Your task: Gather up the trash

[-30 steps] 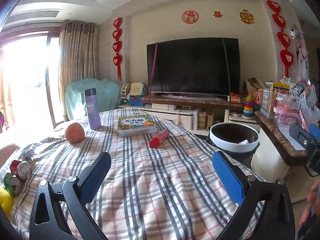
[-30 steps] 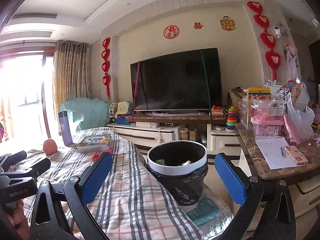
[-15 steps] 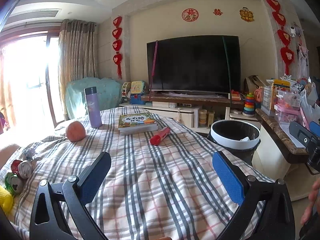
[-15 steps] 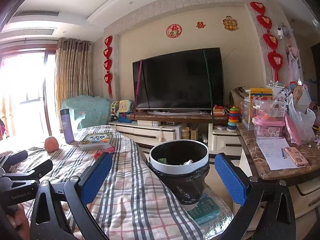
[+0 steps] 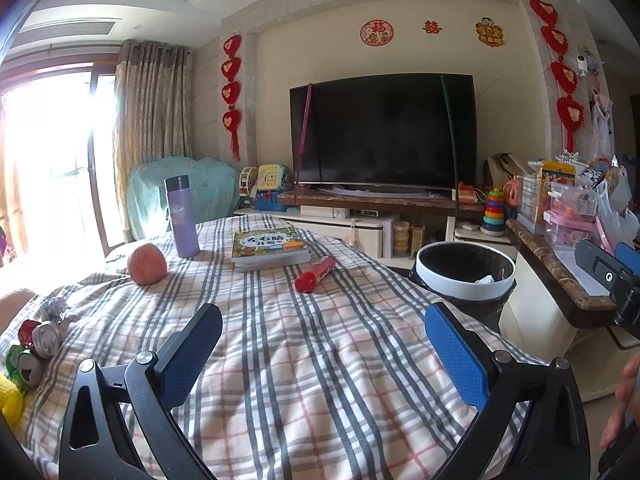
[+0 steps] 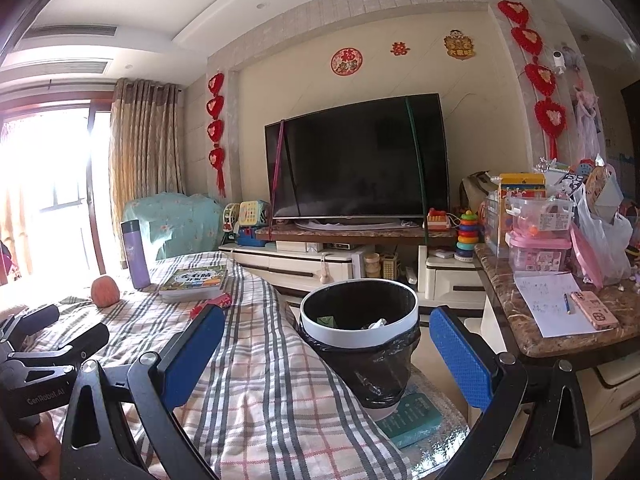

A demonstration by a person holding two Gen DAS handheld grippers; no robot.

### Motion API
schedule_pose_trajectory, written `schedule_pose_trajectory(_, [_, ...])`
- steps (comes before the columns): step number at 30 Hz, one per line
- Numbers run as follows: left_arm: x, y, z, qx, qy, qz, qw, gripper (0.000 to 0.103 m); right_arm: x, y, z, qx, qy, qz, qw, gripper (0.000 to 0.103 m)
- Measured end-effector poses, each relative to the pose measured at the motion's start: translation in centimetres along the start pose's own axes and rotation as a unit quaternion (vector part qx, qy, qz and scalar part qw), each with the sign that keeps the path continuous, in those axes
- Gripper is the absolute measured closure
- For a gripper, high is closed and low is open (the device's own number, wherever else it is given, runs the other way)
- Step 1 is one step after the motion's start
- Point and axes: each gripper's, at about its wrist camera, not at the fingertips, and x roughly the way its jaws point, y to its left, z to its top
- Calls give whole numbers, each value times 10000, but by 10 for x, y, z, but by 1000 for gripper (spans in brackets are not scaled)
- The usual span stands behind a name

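Blown-out daylight from left window (image 5: 48, 152), soft shadows, sharp centre, fisheye-curved dark corners

A grey-and-pink checked cloth (image 5: 280, 360) covers the bed. On it far left stand a lilac flask (image 5: 182, 216) and an orange-red fruit (image 5: 147, 264); a green-covered book (image 5: 270, 245) and red tube (image 5: 315, 274) lie beside. The bin (image 6: 360, 334), right, is black with a white rim.

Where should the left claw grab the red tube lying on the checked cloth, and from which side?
Grip the red tube across its middle, coming from above. It lies flat on the checked cloth, slanted, cap end nearer, far end close to the book. Turn the open left claw so its pads span the narrow width; a mid-body hold probably keeps clear of the book.
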Motion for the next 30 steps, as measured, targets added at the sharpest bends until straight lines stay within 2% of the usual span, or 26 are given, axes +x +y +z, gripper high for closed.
schedule_pose_trajectory(30, [6, 3, -4, 14, 93, -80, 9999, 1, -3, 7, 3, -29, -21, 63, 10000, 0])
